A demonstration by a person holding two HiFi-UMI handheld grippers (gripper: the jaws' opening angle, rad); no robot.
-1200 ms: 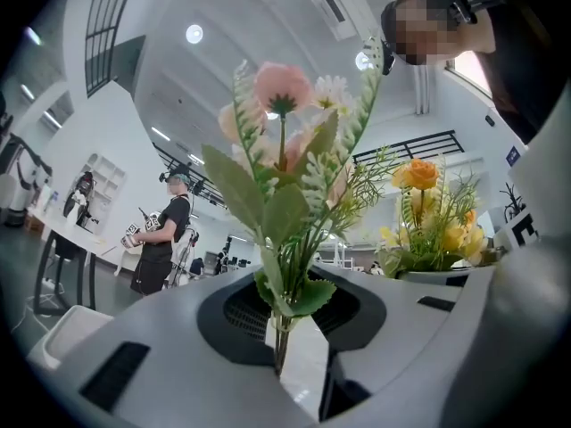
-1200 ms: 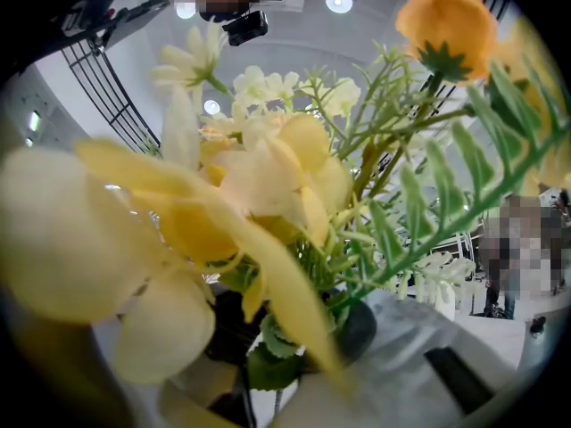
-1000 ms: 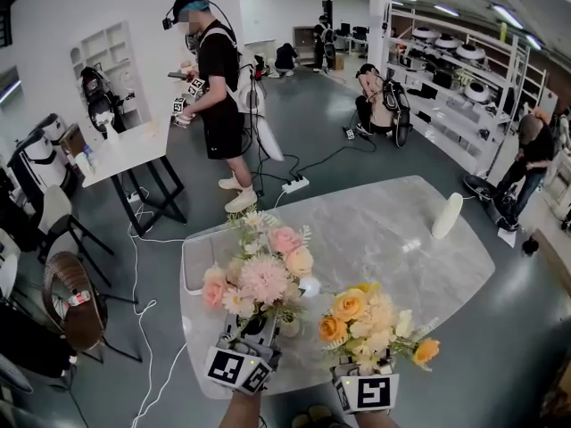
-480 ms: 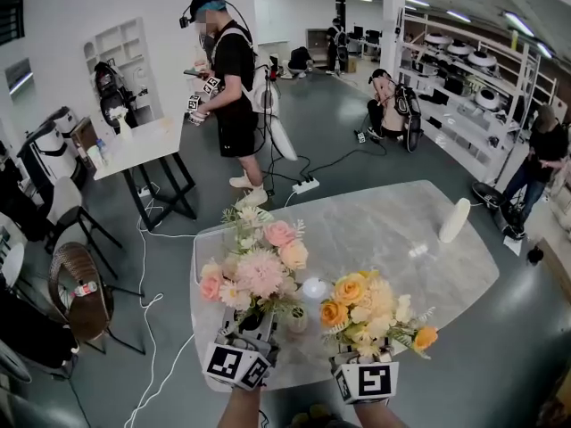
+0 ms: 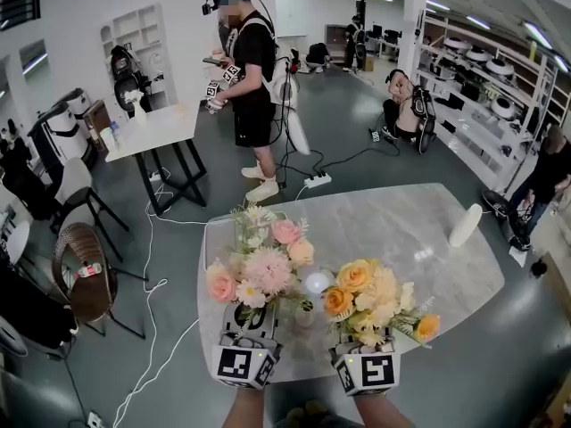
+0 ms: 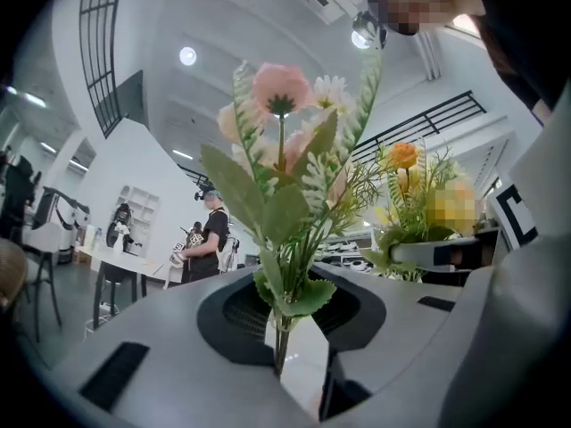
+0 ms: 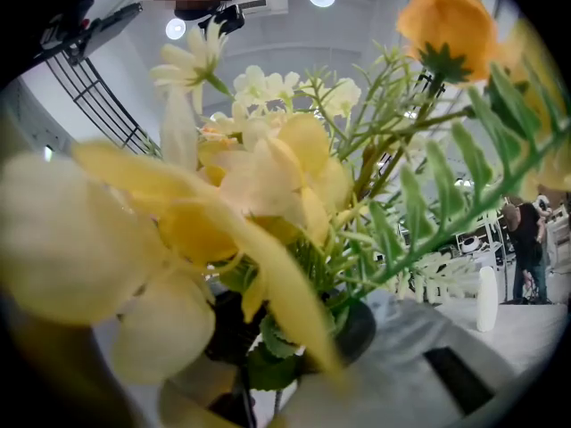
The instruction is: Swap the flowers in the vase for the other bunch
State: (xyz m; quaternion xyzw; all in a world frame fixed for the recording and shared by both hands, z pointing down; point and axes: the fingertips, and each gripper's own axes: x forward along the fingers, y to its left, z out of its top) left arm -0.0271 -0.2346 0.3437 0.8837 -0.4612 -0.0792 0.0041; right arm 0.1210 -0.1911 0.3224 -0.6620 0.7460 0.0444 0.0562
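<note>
Flowers both in hand: pink bunch (image 5: 264, 270), ruffled round blooms, thin green stems pinched in left gripper (image 5: 249, 321), near left. Yellow-orange bunch (image 5: 370, 300), feathery leaves, stems pinched in right gripper (image 5: 361, 349), near right. Smooth white cylindrical vase (image 5: 465, 225) upright, far right on glossy marble-look table (image 5: 401, 230). Black-and-white square codes on marker cubes (image 5: 243, 366).

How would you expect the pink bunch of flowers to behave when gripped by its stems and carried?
Probably top-heavy: the pink bunch spreads wide above thin stems pinched in the left claw. Likely light, since that narrow pinch holds it upright. Its blooms may sway.
</note>
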